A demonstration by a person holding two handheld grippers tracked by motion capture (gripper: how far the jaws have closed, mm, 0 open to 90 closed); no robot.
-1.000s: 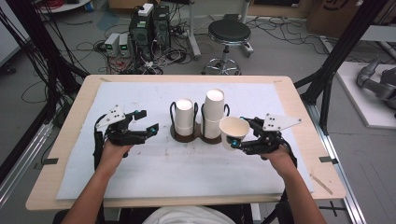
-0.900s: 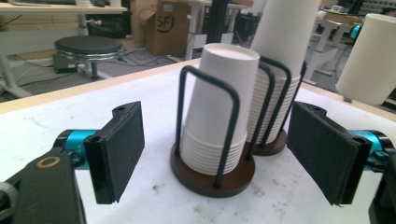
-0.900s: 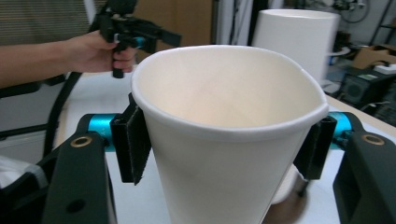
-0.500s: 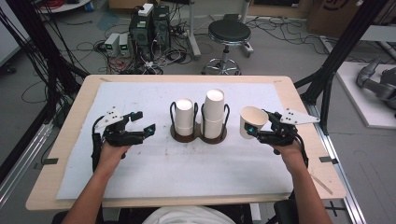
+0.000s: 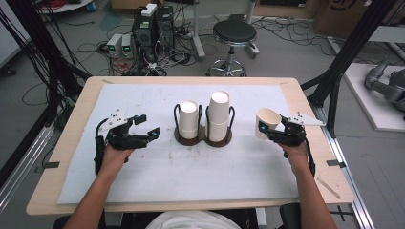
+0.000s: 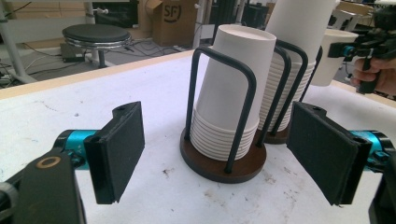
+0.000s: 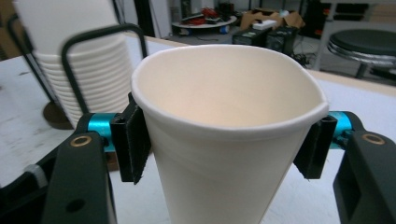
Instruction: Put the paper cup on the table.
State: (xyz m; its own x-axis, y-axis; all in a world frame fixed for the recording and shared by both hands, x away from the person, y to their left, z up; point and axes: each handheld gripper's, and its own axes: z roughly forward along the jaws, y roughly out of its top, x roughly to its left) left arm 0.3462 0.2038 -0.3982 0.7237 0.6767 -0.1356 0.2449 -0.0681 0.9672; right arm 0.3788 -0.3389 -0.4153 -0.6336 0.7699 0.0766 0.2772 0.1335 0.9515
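My right gripper (image 5: 271, 131) grips a single white paper cup (image 5: 265, 123), its pads pressed against the cup's wall on both sides; in the right gripper view the cup (image 7: 224, 135) stands mouth up between my jaws, its rim squeezed a little out of round. The cup sits at about three o'clock from the dark wooden cup holder (image 5: 204, 137) in the middle of the white table mat (image 5: 157, 176), near it but apart. In that holder two stacks of upside-down cups stand side by side, the shorter stack (image 5: 188, 119) at nine o'clock of the taller stack (image 5: 218, 116). My left gripper (image 5: 143, 135) rests at nine o'clock from the holder, jaws spread wide with nothing between them, pointing toward the shorter stack (image 6: 231, 100).
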